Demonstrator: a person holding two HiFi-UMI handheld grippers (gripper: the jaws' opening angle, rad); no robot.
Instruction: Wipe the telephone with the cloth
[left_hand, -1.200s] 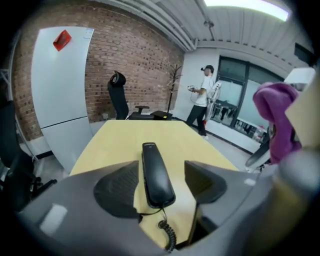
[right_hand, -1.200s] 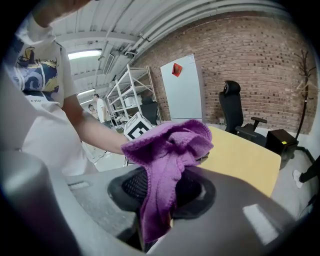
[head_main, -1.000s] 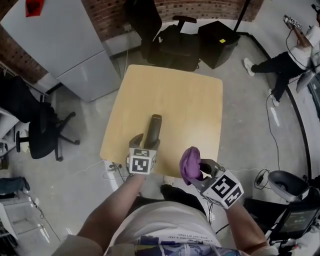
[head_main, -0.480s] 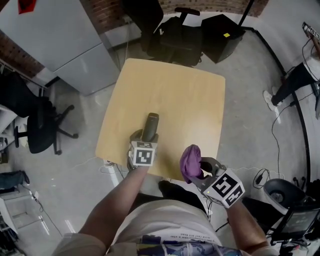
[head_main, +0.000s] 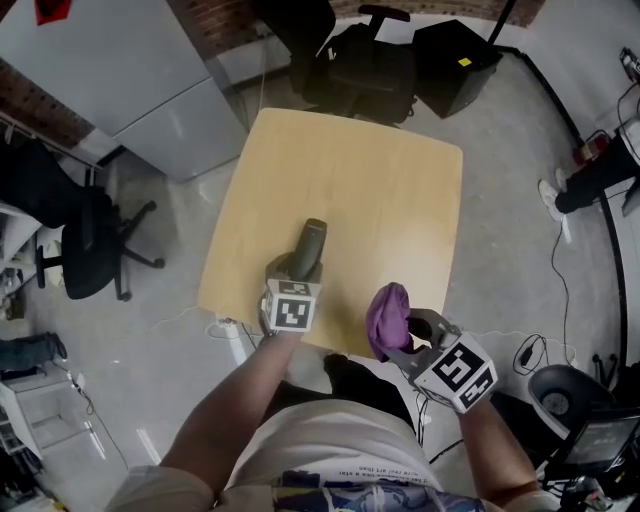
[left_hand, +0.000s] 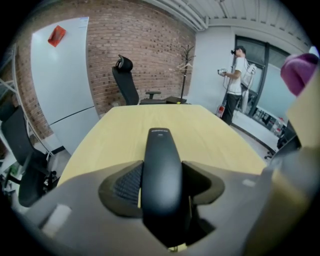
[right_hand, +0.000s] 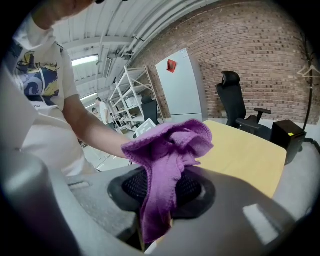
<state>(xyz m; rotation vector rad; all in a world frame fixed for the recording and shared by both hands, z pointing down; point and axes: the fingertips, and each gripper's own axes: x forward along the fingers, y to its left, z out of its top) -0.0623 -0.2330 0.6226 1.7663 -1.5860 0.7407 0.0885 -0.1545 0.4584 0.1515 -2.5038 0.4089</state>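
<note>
Since a second ago the left gripper's (head_main: 293, 285) jaws have drawn inward and are closing around the black telephone (head_main: 310, 245), slim gaps either side; it lies near left on the table (head_main: 385, 190). The right gripper (head_main: 408, 335), near right, clamps the purple cloth (head_main: 387, 314)

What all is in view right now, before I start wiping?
table: 1, light wood, centre
telephone: 1, black, lying on table's near part
cloth: 1, purple, held up at table's near edge
office chairs: 2, black, one beyond table's far edge, other on floor at left
cabinet: 1, white, far left
box: 1, black, beside far chair
bystander: 1, white top, far right
left gripper: 1, jaws closing round telephone, not yet pressing
right gripper: 1, shut on cloth
</note>
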